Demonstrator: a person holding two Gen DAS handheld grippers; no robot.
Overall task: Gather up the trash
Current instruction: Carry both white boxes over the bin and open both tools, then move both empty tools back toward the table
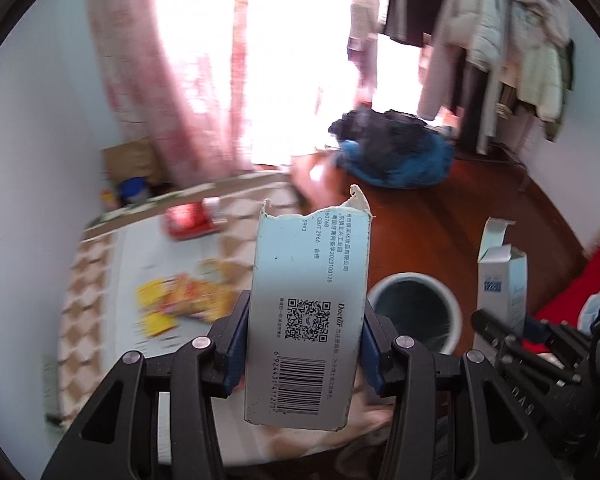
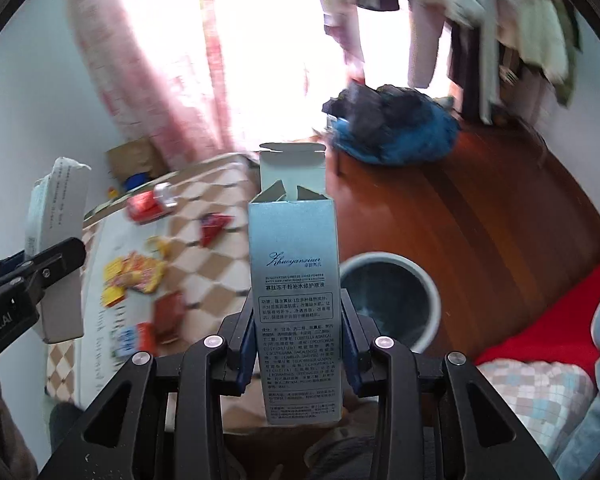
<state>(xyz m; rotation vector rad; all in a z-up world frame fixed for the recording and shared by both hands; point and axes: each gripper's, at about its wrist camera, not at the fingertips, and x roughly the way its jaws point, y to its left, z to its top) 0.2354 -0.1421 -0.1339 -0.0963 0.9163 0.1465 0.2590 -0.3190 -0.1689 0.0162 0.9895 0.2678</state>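
Note:
My left gripper (image 1: 304, 332) is shut on a torn pale-blue toothpaste box (image 1: 308, 300) with a QR code and barcode, held upright. My right gripper (image 2: 298, 336) is shut on a silver-blue skincare box (image 2: 294, 280) with its top flaps open. Each box shows in the other view: the skincare box at the right (image 1: 502, 280), the toothpaste box at the left (image 2: 58, 248). A round trash bin (image 1: 416, 312) with a white rim stands on the wooden floor just right of both boxes; it also shows in the right wrist view (image 2: 392, 300).
A checkered table (image 2: 204, 280) at the left holds a red can (image 2: 150, 204), yellow snack wrappers (image 2: 134, 276) and red wrappers (image 2: 214, 226). A blue bag with dark clothes (image 2: 392, 128) lies on the floor. Clothes hang at the top right. A red cloth (image 2: 540, 336) lies right.

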